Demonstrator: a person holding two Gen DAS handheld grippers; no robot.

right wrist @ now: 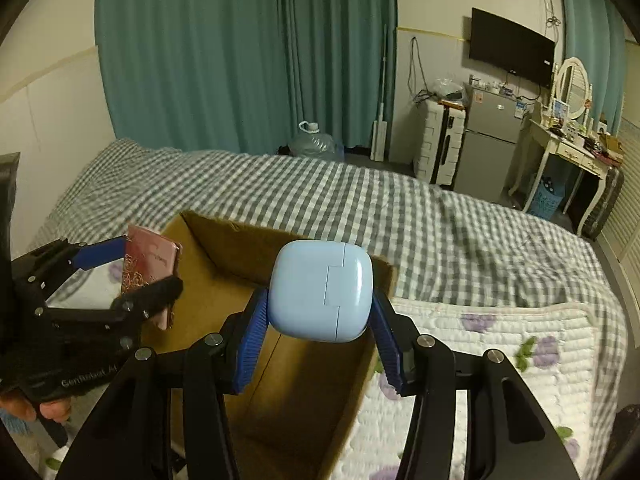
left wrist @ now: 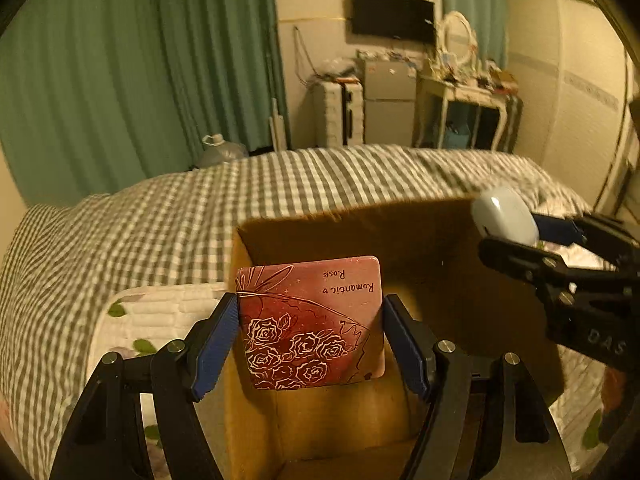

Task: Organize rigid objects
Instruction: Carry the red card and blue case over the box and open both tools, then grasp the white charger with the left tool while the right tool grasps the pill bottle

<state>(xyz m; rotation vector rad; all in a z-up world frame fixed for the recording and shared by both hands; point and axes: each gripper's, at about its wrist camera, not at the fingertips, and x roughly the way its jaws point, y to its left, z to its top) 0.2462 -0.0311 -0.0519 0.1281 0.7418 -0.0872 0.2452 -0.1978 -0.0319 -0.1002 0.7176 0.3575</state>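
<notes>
Gripping red card (left wrist: pixel 310 320) — left fingers (left wrist: pixel 236 328); right fingers (right wrist: pixel 256 320) clamp blue case (right wrist: pixel 320 290) over box (right wrist: pixel 224 240).

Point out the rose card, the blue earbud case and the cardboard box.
rose card (left wrist: pixel 312 320), left wrist view, printed face
blue earbud case (right wrist: pixel 320 290), right wrist view, front face
cardboard box (right wrist: pixel 224 240), right wrist view, inner wall

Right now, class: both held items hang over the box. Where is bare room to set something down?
The cardboard box looks bare inside. The checked bedspread beyond the box is free up to the green curtain; the floral quilt right of the box too. Above the box it is crowded: the left hand-held gripper grips the rose card, the right hand-held gripper the blue case.
</notes>
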